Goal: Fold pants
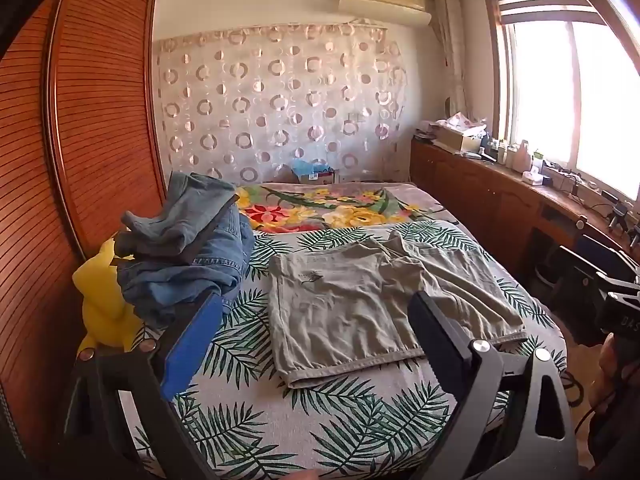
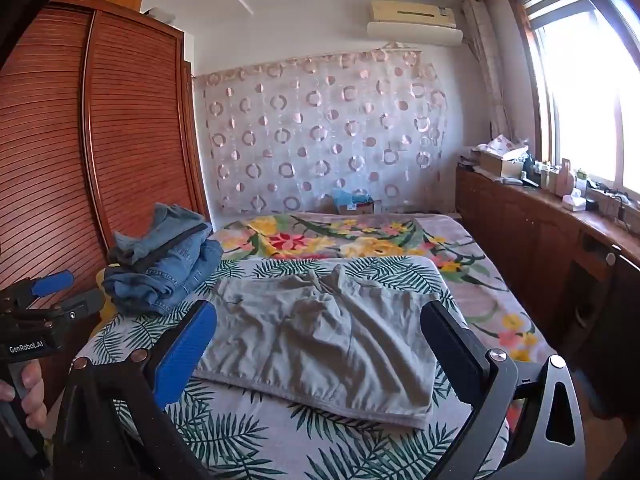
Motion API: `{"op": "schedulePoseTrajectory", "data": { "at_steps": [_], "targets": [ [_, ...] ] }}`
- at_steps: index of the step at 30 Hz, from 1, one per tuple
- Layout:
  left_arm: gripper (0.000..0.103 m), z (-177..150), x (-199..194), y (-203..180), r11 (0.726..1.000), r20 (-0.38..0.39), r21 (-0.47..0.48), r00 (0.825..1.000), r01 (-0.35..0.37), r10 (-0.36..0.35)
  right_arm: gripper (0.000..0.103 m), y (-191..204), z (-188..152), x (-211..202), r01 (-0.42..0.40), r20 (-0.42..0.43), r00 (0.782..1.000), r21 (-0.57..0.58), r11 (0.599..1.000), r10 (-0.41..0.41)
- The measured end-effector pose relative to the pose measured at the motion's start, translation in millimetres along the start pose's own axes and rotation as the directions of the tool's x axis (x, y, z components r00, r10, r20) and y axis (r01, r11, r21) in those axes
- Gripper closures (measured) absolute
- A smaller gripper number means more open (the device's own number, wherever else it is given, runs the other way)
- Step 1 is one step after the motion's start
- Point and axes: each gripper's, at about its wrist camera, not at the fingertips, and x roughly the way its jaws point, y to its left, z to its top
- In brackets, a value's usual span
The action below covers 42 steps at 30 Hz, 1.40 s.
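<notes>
Pants [image 1: 360, 304] in khaki lie folded on the leaf-print bed [image 1: 248, 420], legs partly tucked under. Left gripper [image 1: 316, 344] and right gripper [image 2: 320, 344] hover above, fingers spread wide, holding nothing. Jeans [image 1: 192, 252] hide most of something yellow [image 1: 100, 300].

1 pair of grey-green pants [image 1: 360, 300] lies on 1 bed [image 1: 248, 420]. Beside it sits 1 heap of denim [image 1: 188, 256]; how many garments make it up cannot be told, though at least 2 shades of blue show. 1 yellow item [image 1: 102, 304] shows at the heap's edge. 2 covers are on the bed: 1 leaf-print sheet [image 2: 248, 432] and 1 floral blanket [image 2: 360, 240]. 1 cardboard box [image 1: 316, 176] stands at the far end. 2 tools are in view, 1 left tool [image 1: 316, 332] and 1 right tool [image 2: 320, 344], each with 2 fingers. 1 air conditioner [image 1: 384, 0], 1 window [image 1: 568, 92], 1 patterned curtain [image 1: 276, 104] and 1 wardrobe [image 1: 80, 120] are in view. The small things on the counter [image 1: 500, 184] are too many and too small to count.
</notes>
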Motion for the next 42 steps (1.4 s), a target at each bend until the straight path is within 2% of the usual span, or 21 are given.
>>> {"op": "schedulePoseTrajectory", "data": {
  "at_steps": [9, 12, 42],
  "targets": [
    [0.009, 1.8, 0.5, 0.1, 1.0, -0.007, -0.006, 1.0, 0.017, -0.017, 0.001, 1.0, -1.6, -1.4, -0.003, 0.002, 1.0, -0.004, 1.0, 0.003],
    [0.009, 0.2, 1.2, -1.3, 1.0, -0.007, 0.002, 1.0, -0.005, 0.005, 0.001, 1.6, -1.1, -0.7, -0.003, -0.002, 1.0, -0.003, 1.0, 0.003],
    [0.009, -1.6, -2.8, 3.4, 1.0, 0.003, -0.006, 1.0, 0.003, -0.002, 0.001, -0.7, -0.8, -6.0, 0.006, 0.0, 1.0, 0.002, 1.0, -0.006]
  ]
}}
